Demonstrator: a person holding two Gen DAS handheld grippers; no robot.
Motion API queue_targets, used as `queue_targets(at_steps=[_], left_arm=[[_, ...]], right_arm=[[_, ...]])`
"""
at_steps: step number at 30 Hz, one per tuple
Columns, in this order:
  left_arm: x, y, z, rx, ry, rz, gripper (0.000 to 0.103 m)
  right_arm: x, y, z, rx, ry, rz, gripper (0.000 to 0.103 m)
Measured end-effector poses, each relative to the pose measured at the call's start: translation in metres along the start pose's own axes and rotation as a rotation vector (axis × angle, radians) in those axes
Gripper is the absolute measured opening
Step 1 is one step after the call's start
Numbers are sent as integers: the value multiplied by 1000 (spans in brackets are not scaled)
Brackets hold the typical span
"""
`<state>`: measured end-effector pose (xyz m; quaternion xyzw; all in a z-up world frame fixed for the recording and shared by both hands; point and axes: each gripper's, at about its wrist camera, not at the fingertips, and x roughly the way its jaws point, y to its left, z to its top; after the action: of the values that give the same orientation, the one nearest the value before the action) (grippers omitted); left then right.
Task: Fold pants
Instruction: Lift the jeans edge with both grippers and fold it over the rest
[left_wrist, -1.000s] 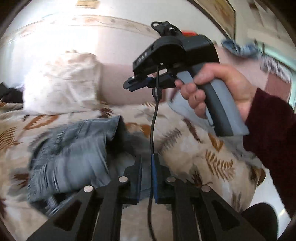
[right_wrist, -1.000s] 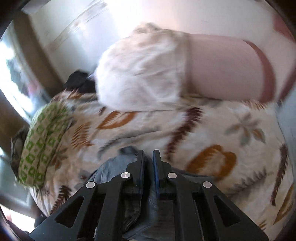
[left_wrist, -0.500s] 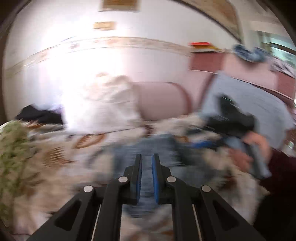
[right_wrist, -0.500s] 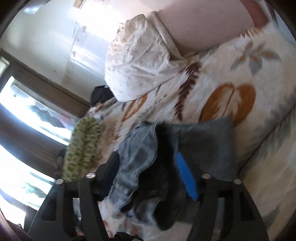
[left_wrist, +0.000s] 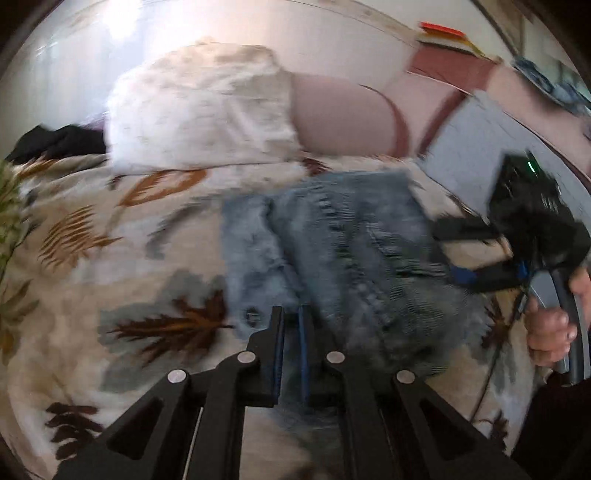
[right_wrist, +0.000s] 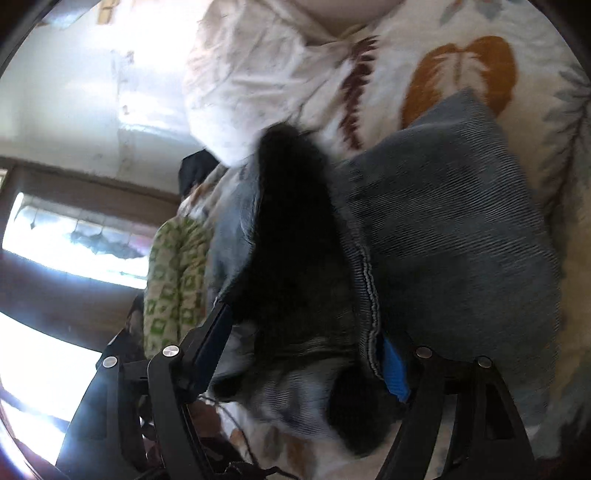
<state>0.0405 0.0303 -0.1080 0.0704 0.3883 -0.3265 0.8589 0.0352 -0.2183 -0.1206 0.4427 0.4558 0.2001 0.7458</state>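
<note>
The pants are lying in a folded bundle on the bed, on the leaf-print cover, in front of the white pillow. The left hand-held gripper is sitting at the near edge of the denim with its jaws drawn almost together; whether any cloth is pinched between them I cannot tell (the view is blurred). The right hand-held gripper is spread wide, with the thick edge of the bundle lying between its fingers but not clamped. This looks like the late stage, with the fold being tidied or a last fold being set up. The next move probably calls for the right one closing on that edge and carrying it over squarely.
</note>
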Motion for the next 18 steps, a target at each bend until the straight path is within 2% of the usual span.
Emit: queue_targets(at_steps=[2, 4, 6, 7, 8, 9, 10, 13, 18], left_arm=[[1, -17, 0, 70, -1, 23, 4], [3, -27, 0, 84, 18, -45, 4], [11, -42, -1, 137, 25, -10, 4], [14, -47, -1, 167, 20, 18, 4], [16, -49, -1, 164, 20, 30, 4], [18, -46, -1, 141, 28, 18, 4], [20, -43, 1, 114, 32, 3, 4], [16, -40, 9, 79, 28, -14, 5], [23, -69, 27, 156, 25, -9, 4]], right_arm=[[-2, 7, -3, -3, 10, 47, 79], [-8, 9, -7, 21, -7, 71, 81], [-13, 11, -11, 9, -26, 72, 80], [-13, 12, -11, -17, -32, 27, 77], [-10, 13, -10, -41, -24, -31, 60], [-5, 11, -10, -67, -14, -123, 29], [-2, 6, -9, -67, -12, -155, 21], [-5, 4, -6, -58, -27, -134, 17], [-35, 29, 0, -133, -132, -80, 15]])
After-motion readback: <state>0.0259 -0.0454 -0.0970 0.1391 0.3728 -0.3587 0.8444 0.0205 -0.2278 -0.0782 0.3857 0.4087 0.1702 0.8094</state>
